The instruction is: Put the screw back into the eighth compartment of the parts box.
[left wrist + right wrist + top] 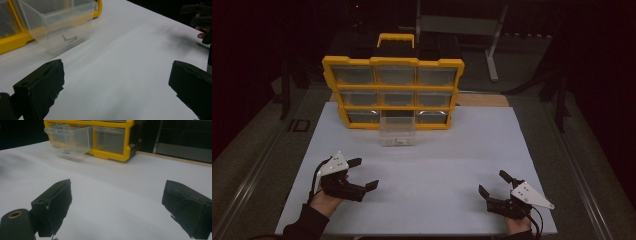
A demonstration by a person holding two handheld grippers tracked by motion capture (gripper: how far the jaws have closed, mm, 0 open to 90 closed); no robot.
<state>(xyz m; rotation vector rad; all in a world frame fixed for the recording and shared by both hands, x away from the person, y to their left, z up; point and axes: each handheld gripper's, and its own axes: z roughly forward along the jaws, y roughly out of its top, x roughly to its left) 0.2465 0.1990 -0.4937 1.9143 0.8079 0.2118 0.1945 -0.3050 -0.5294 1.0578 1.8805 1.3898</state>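
My left gripper point(364, 174) and right gripper point(493, 184) gaped wide, empty, near me; the clear drawer point(397, 131) stood pulled out of the far organizer point(393, 91).

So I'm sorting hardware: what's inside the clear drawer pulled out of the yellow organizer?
The clear drawer holds a couple of small dark metal pieces, likely screws, on its floor. The rest looks empty, though the frosted plastic blurs detail.

Drawer cabinet point(393, 92) at the desk's point(422, 170) far edge, one drawer point(397, 131) pulled out in front holding small screws point(399, 140), left claw point(363, 173) near-left, right claw point(494, 183) near-right
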